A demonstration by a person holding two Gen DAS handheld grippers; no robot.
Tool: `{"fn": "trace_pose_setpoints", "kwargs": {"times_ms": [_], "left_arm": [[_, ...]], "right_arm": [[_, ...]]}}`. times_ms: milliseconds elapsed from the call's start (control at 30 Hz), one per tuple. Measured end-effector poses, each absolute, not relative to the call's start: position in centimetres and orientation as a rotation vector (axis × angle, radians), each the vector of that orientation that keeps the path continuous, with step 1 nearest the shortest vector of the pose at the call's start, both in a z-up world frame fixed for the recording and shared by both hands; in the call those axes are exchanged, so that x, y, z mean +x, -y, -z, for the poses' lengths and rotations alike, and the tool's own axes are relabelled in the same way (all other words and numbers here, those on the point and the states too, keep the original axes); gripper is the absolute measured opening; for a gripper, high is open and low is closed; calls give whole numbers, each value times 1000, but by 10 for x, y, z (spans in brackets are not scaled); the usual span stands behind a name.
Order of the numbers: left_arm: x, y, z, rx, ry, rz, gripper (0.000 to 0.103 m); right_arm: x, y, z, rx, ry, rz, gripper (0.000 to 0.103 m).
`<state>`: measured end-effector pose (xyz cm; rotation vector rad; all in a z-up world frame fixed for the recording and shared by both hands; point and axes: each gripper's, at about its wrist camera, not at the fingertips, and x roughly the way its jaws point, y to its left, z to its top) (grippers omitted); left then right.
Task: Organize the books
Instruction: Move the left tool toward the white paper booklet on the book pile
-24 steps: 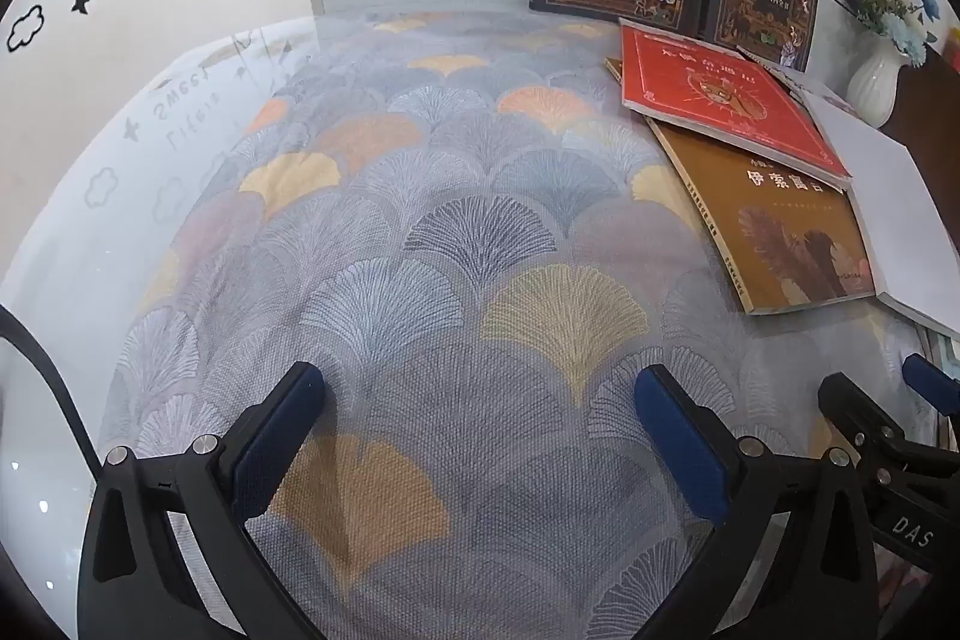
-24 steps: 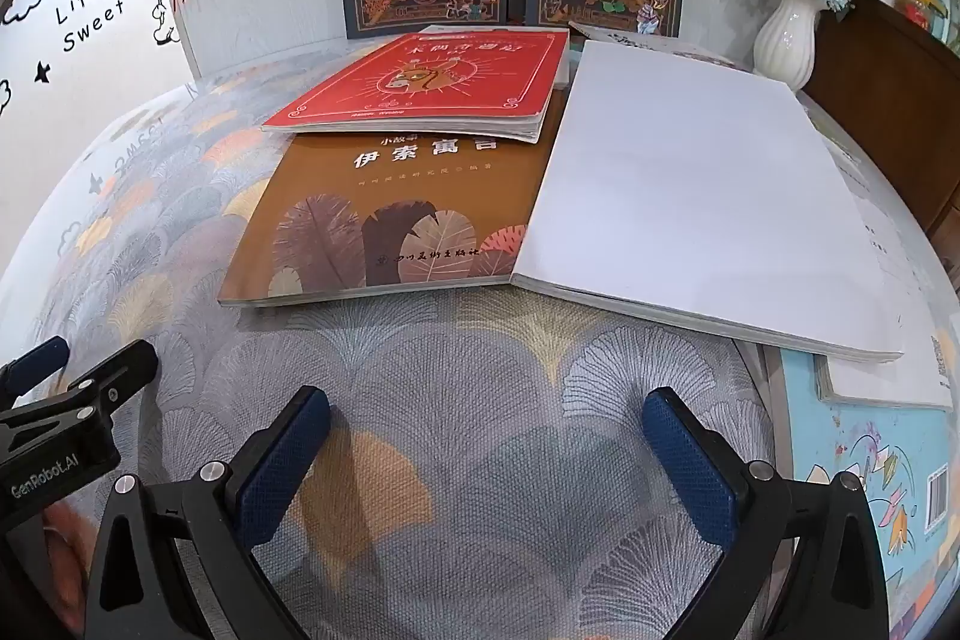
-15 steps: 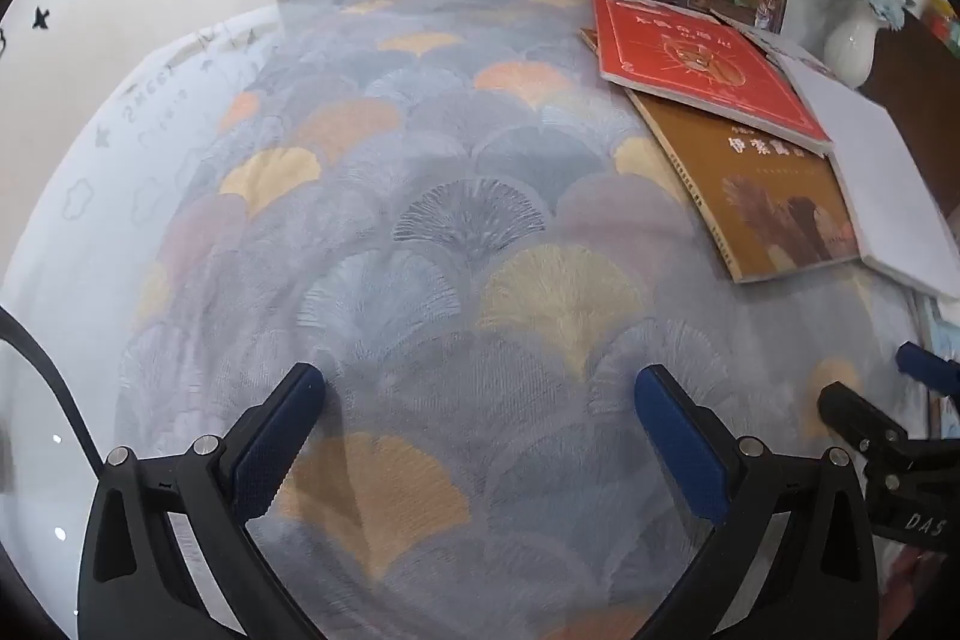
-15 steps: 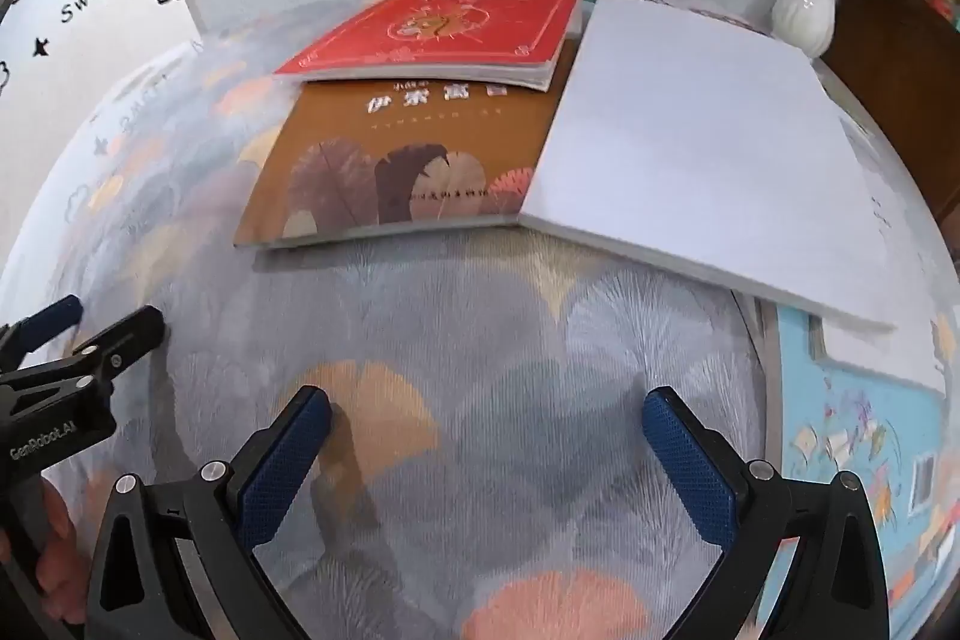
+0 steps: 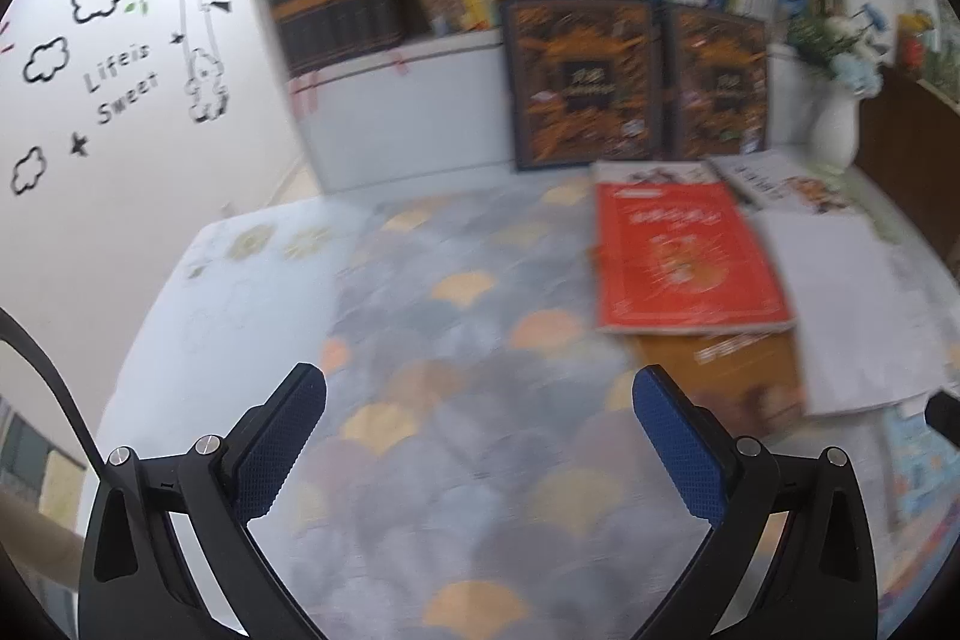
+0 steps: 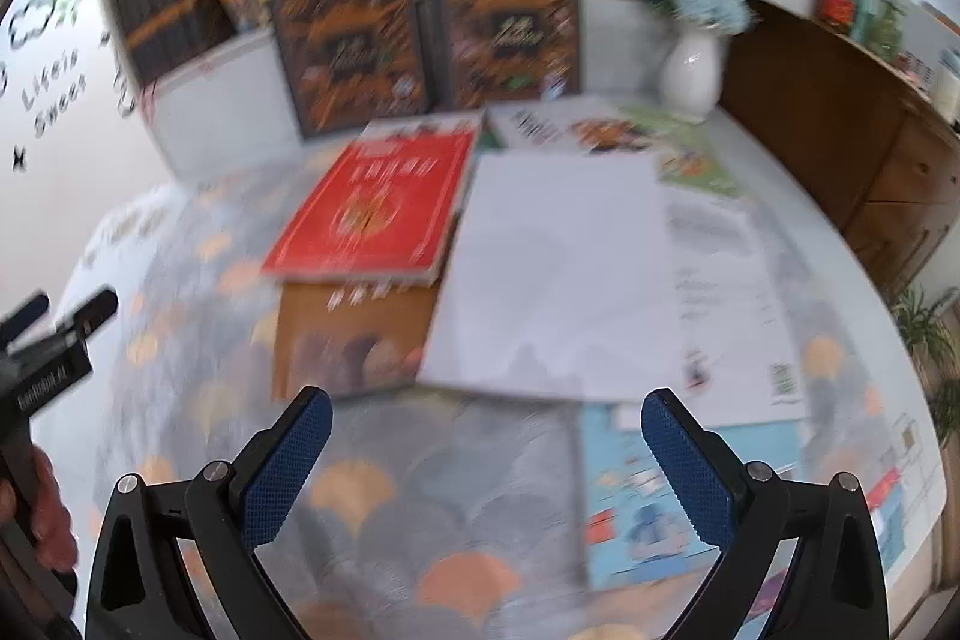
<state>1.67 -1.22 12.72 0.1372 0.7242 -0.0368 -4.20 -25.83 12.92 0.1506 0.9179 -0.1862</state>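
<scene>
A red book (image 5: 684, 259) (image 6: 384, 208) lies on top of a brown book (image 5: 738, 376) (image 6: 354, 334) on the patterned tablecloth. Beside them lies a large white book (image 6: 552, 274) (image 5: 852, 304), with more flat books under and behind it. Two dark ornate books (image 5: 579, 82) (image 6: 351, 52) stand upright against the white bookshelf. My left gripper (image 5: 477, 430) hangs open over bare cloth, left of the pile. My right gripper (image 6: 486, 436) is open too, nothing between its fingers, just short of the white book's near edge. Both views are blurred.
A white bookshelf (image 5: 414, 112) full of upright books closes the back. A white vase with flowers (image 6: 693, 70) stands at the back right beside a wooden cabinet (image 6: 840, 112). A light blue book (image 6: 654, 490) lies at the near right. A hand (image 6: 36, 496) holds the left gripper.
Both grippers have tilted upward and drawn back, so the bookshelf now fills the top of each view and the books look farther off. Both stay open.
</scene>
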Motion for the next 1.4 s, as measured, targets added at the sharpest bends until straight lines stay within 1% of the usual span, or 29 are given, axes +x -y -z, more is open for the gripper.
{"fn": "trace_pose_setpoints", "kwargs": {"times_ms": [100, 200, 300, 600, 1067, 1233, 1400], "left_arm": [[7, 32, -137, 159, -688, 28, 102], [4, 58, -149, 180, -650, 4, 102], [7, 85, -155, 158, -664, 38, 102], [7, 159, -148, 148, -737, 39, 102], [6, 199, -128, 115, -815, -6, 102], [18, 205, -109, 83, -892, 47, 102], [31, 205, -90, 42, -959, 75, 102]], "right_arm": [[-46, 284, -147, 182, -885, 210, 103], [-51, 310, -153, 191, -862, 207, 103], [-52, 332, -159, 196, -862, 188, 103], [-50, 384, -161, 195, -903, 102, 103], [-39, 423, -141, 158, -964, -3, 103], [-29, 432, -130, 176, -993, -36, 103], [-16, 439, -118, 198, -1008, -59, 98]]}}
